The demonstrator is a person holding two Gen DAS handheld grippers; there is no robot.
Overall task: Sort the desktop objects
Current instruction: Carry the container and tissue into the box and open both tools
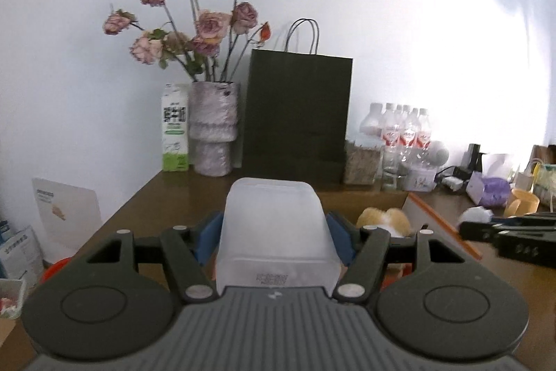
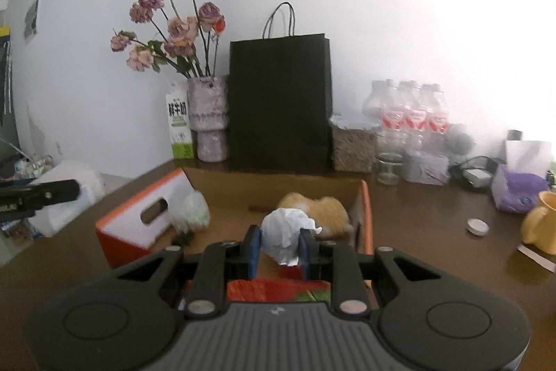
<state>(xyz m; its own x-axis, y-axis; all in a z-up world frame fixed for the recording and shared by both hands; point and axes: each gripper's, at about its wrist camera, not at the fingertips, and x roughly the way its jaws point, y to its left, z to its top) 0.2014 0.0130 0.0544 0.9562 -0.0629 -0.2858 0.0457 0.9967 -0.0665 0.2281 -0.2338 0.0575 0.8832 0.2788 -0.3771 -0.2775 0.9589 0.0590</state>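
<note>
Right wrist alone shows crumpled paper [image 2: 285, 237] in right gripper [image 2: 280, 247].

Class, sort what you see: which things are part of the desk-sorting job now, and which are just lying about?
In the job:
left gripper holding translucent container
right gripper holding crumpled paper
cardboard box

Lying about:
black bag
vase
milk carton
yellow mug

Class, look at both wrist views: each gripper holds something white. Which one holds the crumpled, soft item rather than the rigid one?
The right gripper: it pinches a crumpled white paper ball. The left gripper clamps a smooth, translucent plastic container.
</note>
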